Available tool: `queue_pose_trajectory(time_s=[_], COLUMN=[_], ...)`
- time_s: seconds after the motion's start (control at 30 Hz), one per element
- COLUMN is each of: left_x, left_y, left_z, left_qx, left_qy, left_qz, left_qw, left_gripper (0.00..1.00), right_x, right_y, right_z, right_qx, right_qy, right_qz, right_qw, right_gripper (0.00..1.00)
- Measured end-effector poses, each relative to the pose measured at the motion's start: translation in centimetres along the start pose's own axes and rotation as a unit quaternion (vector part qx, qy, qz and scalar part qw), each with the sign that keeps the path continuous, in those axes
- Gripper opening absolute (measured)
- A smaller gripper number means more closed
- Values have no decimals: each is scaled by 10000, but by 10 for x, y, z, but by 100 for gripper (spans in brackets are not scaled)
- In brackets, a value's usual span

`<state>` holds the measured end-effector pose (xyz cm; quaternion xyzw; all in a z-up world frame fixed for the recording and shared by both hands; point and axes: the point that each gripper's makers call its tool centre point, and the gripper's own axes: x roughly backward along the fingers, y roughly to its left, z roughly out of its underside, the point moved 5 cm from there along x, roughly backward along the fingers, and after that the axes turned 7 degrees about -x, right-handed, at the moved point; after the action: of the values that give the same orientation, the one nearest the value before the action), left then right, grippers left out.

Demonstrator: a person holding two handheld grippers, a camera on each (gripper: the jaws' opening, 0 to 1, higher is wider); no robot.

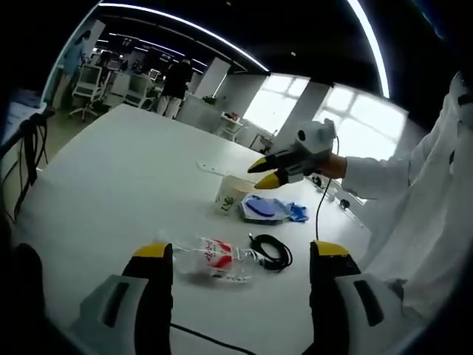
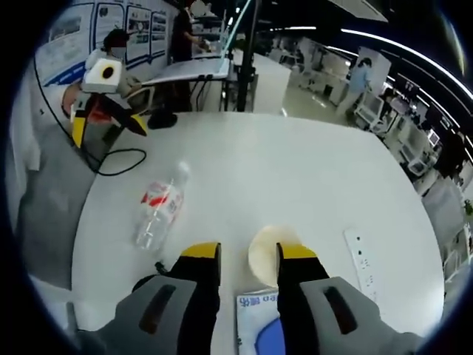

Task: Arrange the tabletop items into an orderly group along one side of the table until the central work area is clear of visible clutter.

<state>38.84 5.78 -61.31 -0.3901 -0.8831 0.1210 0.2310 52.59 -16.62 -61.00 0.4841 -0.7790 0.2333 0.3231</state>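
A bright open-plan workshop surrounds the broad white table (image 1: 111, 185), where I judge the tidying barely begun: the items sit loosely near the middle, not yet lined along any edge. Largest of the clutter, a clear plastic bottle (image 1: 211, 259) with a red label lies on its side just ahead of my left gripper (image 1: 240, 259), whose jaws stand wide apart and hold nothing. Beside the bottle lies a coiled black cable (image 1: 272, 251). Farther off, a blue-and-white packet (image 1: 262, 208) rests beside a pale paper cup (image 2: 272, 255). My right gripper (image 2: 248, 255) hovers over the cup's edge, jaws parted, gripping nothing I can see. A flat white remote-like strip (image 2: 361, 259) lies apart. Everything is left to gather.
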Motion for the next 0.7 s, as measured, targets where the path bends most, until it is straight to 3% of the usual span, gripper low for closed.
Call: queue_pose_trajectory(time_s=[0.3, 0.7], left_x=[-4, -16], left_y=[-7, -19], left_z=[-7, -17], left_qx=[-93, -296], left_qy=[20, 128], left_qz=[72, 298], left_qw=[9999, 9990], left_gripper=[77, 77], right_x=[16, 39], right_y=[4, 16], right_z=[12, 43], right_qx=[-280, -1007], right_qy=[-21, -73], right_qz=[251, 618], right_qw=[9993, 9930], right_gripper=[27, 27])
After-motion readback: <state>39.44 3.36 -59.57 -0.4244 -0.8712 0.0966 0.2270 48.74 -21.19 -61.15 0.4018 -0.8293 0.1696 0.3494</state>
